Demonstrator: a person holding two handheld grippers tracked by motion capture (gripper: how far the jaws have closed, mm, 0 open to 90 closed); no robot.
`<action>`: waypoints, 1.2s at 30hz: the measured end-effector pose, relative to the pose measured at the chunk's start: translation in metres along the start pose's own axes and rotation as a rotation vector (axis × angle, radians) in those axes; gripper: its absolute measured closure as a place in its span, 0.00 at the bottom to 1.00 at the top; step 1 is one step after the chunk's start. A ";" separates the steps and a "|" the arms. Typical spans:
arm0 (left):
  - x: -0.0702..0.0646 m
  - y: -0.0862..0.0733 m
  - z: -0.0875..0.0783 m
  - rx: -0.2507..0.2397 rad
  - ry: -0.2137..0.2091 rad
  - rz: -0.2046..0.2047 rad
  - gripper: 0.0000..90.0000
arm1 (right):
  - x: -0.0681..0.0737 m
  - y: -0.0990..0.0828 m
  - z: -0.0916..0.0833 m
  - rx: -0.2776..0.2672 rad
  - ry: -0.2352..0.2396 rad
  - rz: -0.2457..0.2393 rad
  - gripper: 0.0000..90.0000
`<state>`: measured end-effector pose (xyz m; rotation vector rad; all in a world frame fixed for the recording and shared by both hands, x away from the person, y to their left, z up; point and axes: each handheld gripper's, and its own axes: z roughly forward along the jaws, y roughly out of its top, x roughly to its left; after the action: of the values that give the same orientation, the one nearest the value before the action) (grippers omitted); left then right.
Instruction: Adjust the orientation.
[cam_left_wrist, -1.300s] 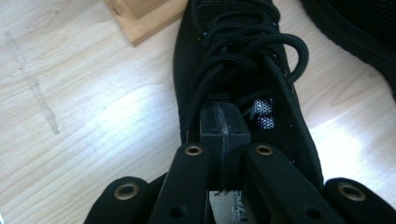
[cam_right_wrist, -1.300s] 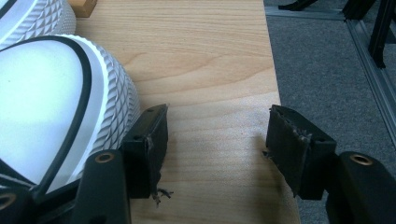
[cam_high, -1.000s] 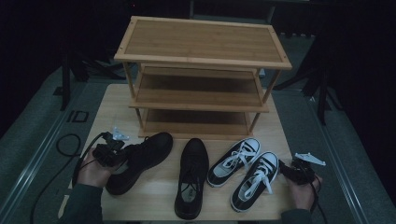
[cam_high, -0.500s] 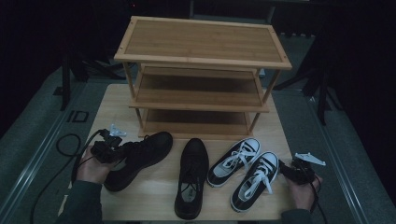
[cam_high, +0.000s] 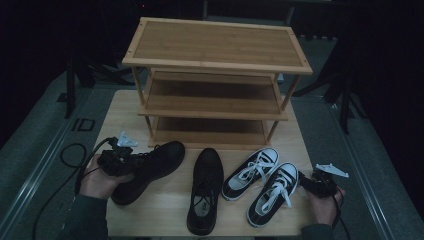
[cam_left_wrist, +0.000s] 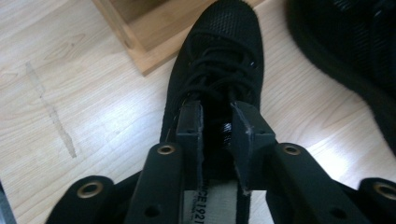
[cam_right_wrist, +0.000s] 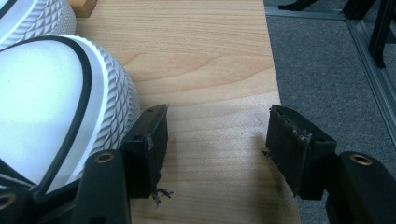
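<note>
Left gripper (cam_left_wrist: 215, 135): jaws have just been opening, heel collar of the black shoe (cam_left_wrist: 212, 74) between them, pads apparently still touching.
Black shoe position (cam_high: 150, 170): near left, toe toward the rack (cam_high: 215, 45).
Right gripper (cam_right_wrist: 217, 154): wide, nothing held, just beside a sneaker's white toe (cam_right_wrist: 56, 107).

Dim recording lab or studio, not a home. Small wooden table (cam_high: 125, 107) on grey carpet (cam_high: 35, 135), ringed by black metal stands (cam_high: 345, 85) and floor rails (cam_high: 30, 185) in darkness. Bare bamboo shoe rack (cam_high: 215, 47) and loose shoes (cam_high: 205, 190) staged on top; black cable (cam_high: 65, 165) trailing across the floor.
</note>
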<state>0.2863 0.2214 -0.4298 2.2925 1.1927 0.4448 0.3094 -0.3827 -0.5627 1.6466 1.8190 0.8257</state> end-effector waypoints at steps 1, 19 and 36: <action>0.000 0.001 -0.001 -0.005 -0.011 -0.001 0.80 | 0.000 0.000 0.000 0.000 0.000 -0.001 0.43; -0.008 0.013 -0.006 -0.029 -0.056 0.034 0.73 | 0.000 0.000 0.000 0.000 -0.002 0.001 0.43; -0.015 0.024 -0.006 -0.030 -0.075 0.068 0.70 | 0.000 0.000 0.000 0.000 -0.002 0.001 0.43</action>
<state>0.2906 0.1996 -0.4119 2.3086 1.0684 0.3949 0.3092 -0.3825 -0.5628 1.6475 1.8169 0.8243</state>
